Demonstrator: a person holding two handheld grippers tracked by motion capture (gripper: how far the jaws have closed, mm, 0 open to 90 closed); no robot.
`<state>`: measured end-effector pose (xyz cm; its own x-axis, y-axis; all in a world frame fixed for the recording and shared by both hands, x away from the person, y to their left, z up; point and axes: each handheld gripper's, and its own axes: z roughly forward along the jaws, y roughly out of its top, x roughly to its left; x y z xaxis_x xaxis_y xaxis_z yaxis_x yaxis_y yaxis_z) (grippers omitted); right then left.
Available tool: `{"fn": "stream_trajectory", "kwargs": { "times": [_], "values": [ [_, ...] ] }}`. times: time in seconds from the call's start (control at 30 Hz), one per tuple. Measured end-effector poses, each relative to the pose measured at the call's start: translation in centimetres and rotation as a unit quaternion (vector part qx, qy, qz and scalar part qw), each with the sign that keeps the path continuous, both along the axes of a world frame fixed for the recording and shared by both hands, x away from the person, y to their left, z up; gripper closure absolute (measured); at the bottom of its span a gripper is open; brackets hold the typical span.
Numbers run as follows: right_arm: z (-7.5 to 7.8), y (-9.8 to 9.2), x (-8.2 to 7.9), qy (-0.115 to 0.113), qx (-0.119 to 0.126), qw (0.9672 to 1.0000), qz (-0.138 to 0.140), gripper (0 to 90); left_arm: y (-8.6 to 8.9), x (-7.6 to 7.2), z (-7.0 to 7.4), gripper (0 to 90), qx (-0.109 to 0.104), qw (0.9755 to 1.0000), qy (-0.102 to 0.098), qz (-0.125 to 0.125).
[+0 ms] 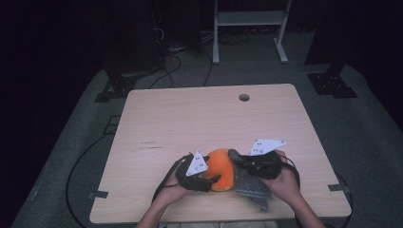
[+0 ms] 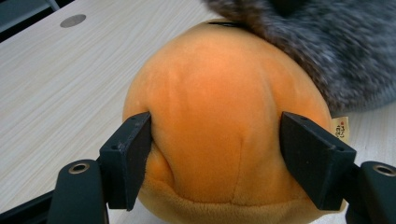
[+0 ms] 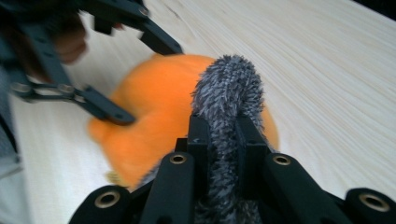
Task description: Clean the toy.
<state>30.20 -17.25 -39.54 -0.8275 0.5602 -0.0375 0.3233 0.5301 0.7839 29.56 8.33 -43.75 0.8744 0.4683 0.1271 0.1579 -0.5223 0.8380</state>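
Observation:
A round orange plush toy (image 1: 219, 167) lies near the table's front edge. A grey fuzzy cloth (image 1: 252, 185) is draped over its right side. My left gripper (image 1: 213, 175) reaches in from the left. In the left gripper view its jaws sit on both flanks of the plush toy (image 2: 219, 93) and dent it, so my left gripper (image 2: 217, 149) is shut on it. My right gripper (image 3: 224, 135) is shut on a raised fold of the grey cloth (image 3: 226, 88) just above the plush toy (image 3: 159, 112). In the right gripper view the left gripper (image 3: 147, 81) clasps the toy from the far side.
The pale wooden table (image 1: 190, 118) has a round cable hole (image 1: 244, 97) at its far edge. A small label (image 2: 341, 129) sticks out of the plush toy's seam. Cables and a white desk frame (image 1: 249, 28) stand on the floor beyond.

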Motion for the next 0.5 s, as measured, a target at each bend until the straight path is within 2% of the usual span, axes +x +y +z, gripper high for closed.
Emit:
{"fn": "stream_trajectory", "kwargs": {
  "times": [0.03, 0.07, 0.1, 0.13, 0.2, 0.23, 0.27, 0.3, 0.33, 0.4, 0.43, 0.5],
  "values": [
    [-0.3, 0.1, 0.3, 0.004, -0.012, 0.9999, -0.001, 78.6, 0.1, 0.2, 0.1, 25.5, -0.008, 0.9999, 0.011, 0.004],
    [-0.6, 0.2, 0.4, 0.01, -0.013, 0.9999, 0.001, 78.8, 0.2, 0.5, 0.2, 21.6, -0.022, 0.9993, 0.03, 0.007],
    [-0.8, 0.2, 0.3, 0.015, -0.011, 0.9998, 0.001, 78.9, 0.4, 0.7, 0.5, 17.9, -0.045, 0.9976, 0.051, 0.012],
    [-1.1, 0.2, 0.0, 0.015, -0.012, 0.9998, 0.003, 79.0, 0.6, 1.0, 0.6, 16.2, -0.078, 0.9942, 0.072, 0.019],
    [-1.3, 0.2, -0.6, 0.023, -0.012, 0.9996, 0.009, 79.4, 0.8, 1.4, 0.6, 16.6, -0.123, 0.9862, 0.104, 0.039],
    [-1.4, 0.2, -1.1, 0.03, -0.011, 0.9993, 0.02, 79.4, 0.5, 1.4, 0.5, 19.0, -0.11, 0.9886, 0.092, 0.044],
    [-1.4, 0.3, -1.5, 0.036, -0.012, 0.9989, 0.029, 79.5, 0.1, 1.2, 0.3, 22.5, -0.086, 0.9929, 0.069, 0.047],
    [-1.3, 0.3, -1.8, 0.035, -0.017, 0.9985, 0.037, 79.5, -0.3, 0.9, 0.2, 24.3, -0.069, 0.9954, 0.048, 0.047],
    [-1.0, 0.3, -1.9, 0.031, -0.019, 0.9987, 0.036, 79.4, -0.5, 0.8, 0.0, 26.0, -0.062, 0.9963, 0.035, 0.048],
    [-0.3, -0.2, -1.7, 0.023, -0.003, 0.9994, 0.027, 79.4, -0.7, 0.6, -0.1, 29.6, -0.05, 0.9976, 0.019, 0.044],
    [0.2, -0.7, -1.2, 0.019, 0.012, 0.9996, 0.015, 79.4, -0.6, 0.5, -0.2, 30.5, -0.049, 0.9977, 0.018, 0.043],
    [0.4, -1.4, -0.3, 0.021, 0.022, 0.9995, -0.001, 79.3, -0.4, 0.6, -0.2, 30.7, -0.048, 0.9979, 0.019, 0.039]
  ]
}}
